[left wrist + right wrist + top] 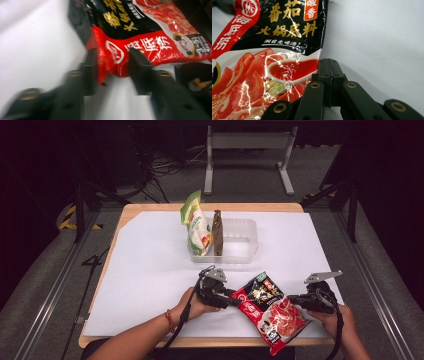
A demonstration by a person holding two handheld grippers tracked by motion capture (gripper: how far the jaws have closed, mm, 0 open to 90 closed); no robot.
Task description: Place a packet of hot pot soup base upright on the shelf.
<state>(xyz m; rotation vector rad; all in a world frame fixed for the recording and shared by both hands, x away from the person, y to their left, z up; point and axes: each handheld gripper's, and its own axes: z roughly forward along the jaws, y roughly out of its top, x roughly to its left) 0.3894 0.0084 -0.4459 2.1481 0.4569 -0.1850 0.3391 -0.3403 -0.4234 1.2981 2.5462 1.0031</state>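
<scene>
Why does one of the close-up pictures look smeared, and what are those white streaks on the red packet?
Left gripper view: motion blur smears the left gripper and the red sauce packet. Right gripper view: sharp; the streaks are glare on the packet's glossy, crinkled film beside the right gripper. High view: the white table sheet is brightly lit, the room behind dark.

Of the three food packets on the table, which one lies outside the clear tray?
The red and black soup-base packet near the front edge, between both grippers; the green-white and brown packets stand in the tray.
</scene>
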